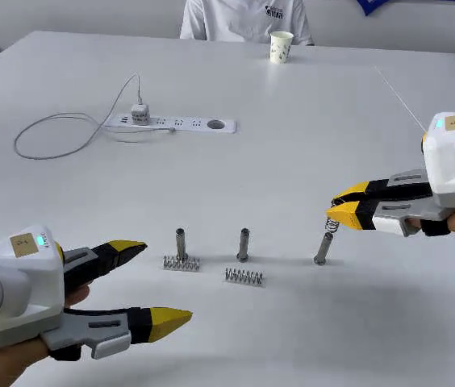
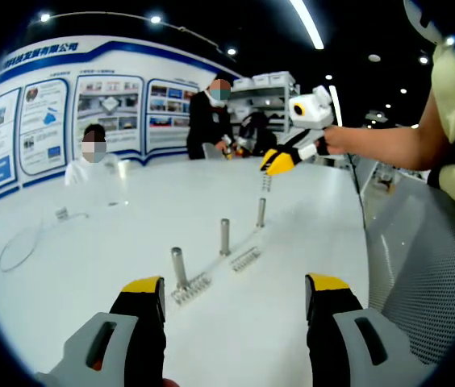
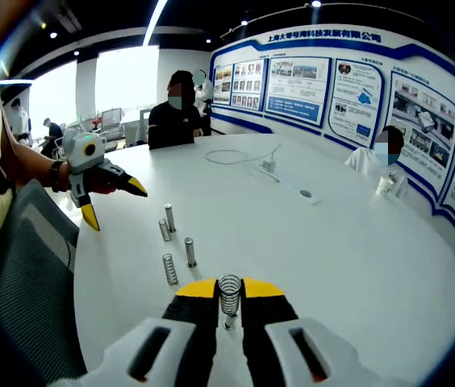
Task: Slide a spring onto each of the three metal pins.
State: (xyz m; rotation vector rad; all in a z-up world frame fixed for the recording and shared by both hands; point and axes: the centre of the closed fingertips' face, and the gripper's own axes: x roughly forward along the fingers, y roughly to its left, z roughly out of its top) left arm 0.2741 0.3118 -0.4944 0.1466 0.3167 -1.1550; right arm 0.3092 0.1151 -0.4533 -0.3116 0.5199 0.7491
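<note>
White table (image 1: 292,121) serves as the work surface; a seated person (image 1: 244,18) in a white shirt is at its far edge. At lower left the left gripper (image 1: 165,280) hovers, jaws spread wide with nothing between them; at the right edge the right gripper (image 1: 332,206) has its yellow-tipped jaws pinched on a held spring (image 1: 331,226), which hangs just above the top of the right pin (image 1: 323,248); whether the two touch cannot be told. A power strip (image 1: 171,123) with a looped cable (image 1: 58,115) lies mid-table; a paper cup (image 1: 281,46) stands before the person. The pins stand in a row in front of the grippers: left pin (image 1: 181,243) and middle pin (image 1: 244,243) upright and bare, right pin leaning. One loose spring (image 1: 181,263) lies flat at the left pin's foot; the other loose spring (image 1: 244,276) lies just in front of the middle pin.
</note>
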